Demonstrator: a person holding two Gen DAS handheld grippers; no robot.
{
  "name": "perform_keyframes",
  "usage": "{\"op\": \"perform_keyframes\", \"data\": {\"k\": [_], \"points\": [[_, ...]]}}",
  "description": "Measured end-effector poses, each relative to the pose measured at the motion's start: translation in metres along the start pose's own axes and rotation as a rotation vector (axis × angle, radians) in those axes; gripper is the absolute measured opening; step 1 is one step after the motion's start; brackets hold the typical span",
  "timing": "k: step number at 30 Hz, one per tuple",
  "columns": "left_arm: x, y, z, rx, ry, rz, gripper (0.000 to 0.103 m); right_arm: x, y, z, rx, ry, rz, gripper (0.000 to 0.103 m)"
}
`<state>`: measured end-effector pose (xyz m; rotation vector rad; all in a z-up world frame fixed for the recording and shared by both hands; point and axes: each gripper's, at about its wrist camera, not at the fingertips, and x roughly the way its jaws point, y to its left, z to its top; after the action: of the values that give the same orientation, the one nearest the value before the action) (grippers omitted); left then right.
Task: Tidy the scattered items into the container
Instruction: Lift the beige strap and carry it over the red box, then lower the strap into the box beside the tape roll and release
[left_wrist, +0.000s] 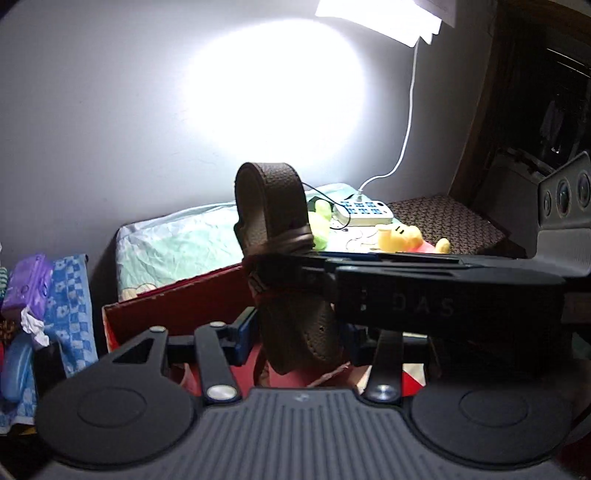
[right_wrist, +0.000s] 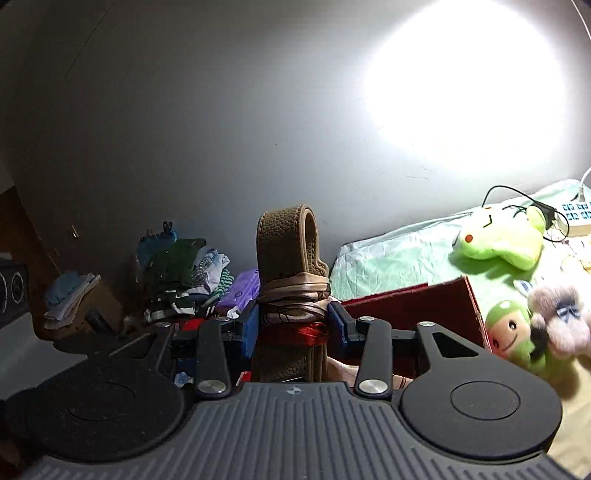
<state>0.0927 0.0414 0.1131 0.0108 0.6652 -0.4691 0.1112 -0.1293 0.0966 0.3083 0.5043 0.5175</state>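
The right gripper (right_wrist: 291, 326) pinches a brown leather strap (right_wrist: 288, 258) between its blue pads (right_wrist: 252, 325), which press it from both sides. The strap is folded into a tall loop that stands upright above the pads; its surface is pebbled, with stitching along the edges and a paler inner face. Just above the pads a tan band wraps around it, and at pad level a red binding (right_wrist: 295, 332) circles it. Its lower end hangs down behind the gripper body.

From the left wrist view the same strap (left_wrist: 273, 206) stands straight ahead of the left gripper (left_wrist: 299, 332), darker there, its loop at the top. The left gripper's blue pads (left_wrist: 245, 338) sit on either side of the strap's lower end; whether they touch it cannot be told. The right gripper (left_wrist: 280, 269) reaches in from the right and crosses the strap.

Beyond both grippers lies a red box (left_wrist: 177, 306), open. Ahead and to the right on the bed (right_wrist: 399, 258) rest a green plush toy (right_wrist: 498, 243), a smaller green doll (right_wrist: 511, 336) and a pink plush (right_wrist: 561, 314). Farther still, a white power strip (left_wrist: 364, 212) and a yellow plush (left_wrist: 400, 236) lie near the wall.
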Motion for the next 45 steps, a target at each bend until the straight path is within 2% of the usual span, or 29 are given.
{"op": "perform_keyframes", "data": {"k": [4, 7, 15, 21, 28, 29, 31, 36, 39, 45], "points": [[0.046, 0.020, -0.004, -0.046, 0.089, 0.048, 0.046, 0.045, -0.018, -0.003, 0.012, 0.105, -0.007, 0.043], [0.074, 0.031, -0.024, -0.098, 0.168, 0.067, 0.046, 0.077, -0.032, -0.013, 0.029, 0.214, -0.020, 0.043], [0.142, 0.054, -0.048, -0.195, 0.345, 0.151, 0.046, 0.137, -0.061, -0.033, 0.100, 0.486, -0.039, 0.043], [0.168, 0.067, -0.058, -0.290, 0.451, 0.176, 0.046, 0.167, -0.066, -0.043, 0.119, 0.653, -0.070, 0.043], [0.180, 0.079, -0.062, -0.335, 0.526, 0.275, 0.048, 0.194, -0.071, -0.050, 0.206, 0.802, -0.047, 0.042], [0.182, 0.083, -0.064, -0.342, 0.536, 0.292, 0.046, 0.197, -0.071, -0.052, 0.216, 0.818, -0.040, 0.037], [0.182, 0.088, -0.067, -0.366, 0.542, 0.302, 0.043, 0.201, -0.070, -0.052, 0.220, 0.841, -0.019, 0.036], [0.181, 0.086, -0.068, -0.346, 0.537, 0.341, 0.043, 0.198, -0.061, -0.051, 0.172, 0.843, 0.032, 0.042], [0.182, 0.086, -0.069, -0.352, 0.542, 0.342, 0.044, 0.197, -0.062, -0.053, 0.182, 0.841, 0.105, 0.041], [0.179, 0.083, -0.070, -0.332, 0.516, 0.379, 0.051, 0.189, -0.066, -0.051, 0.220, 0.791, 0.116, 0.041]]}}
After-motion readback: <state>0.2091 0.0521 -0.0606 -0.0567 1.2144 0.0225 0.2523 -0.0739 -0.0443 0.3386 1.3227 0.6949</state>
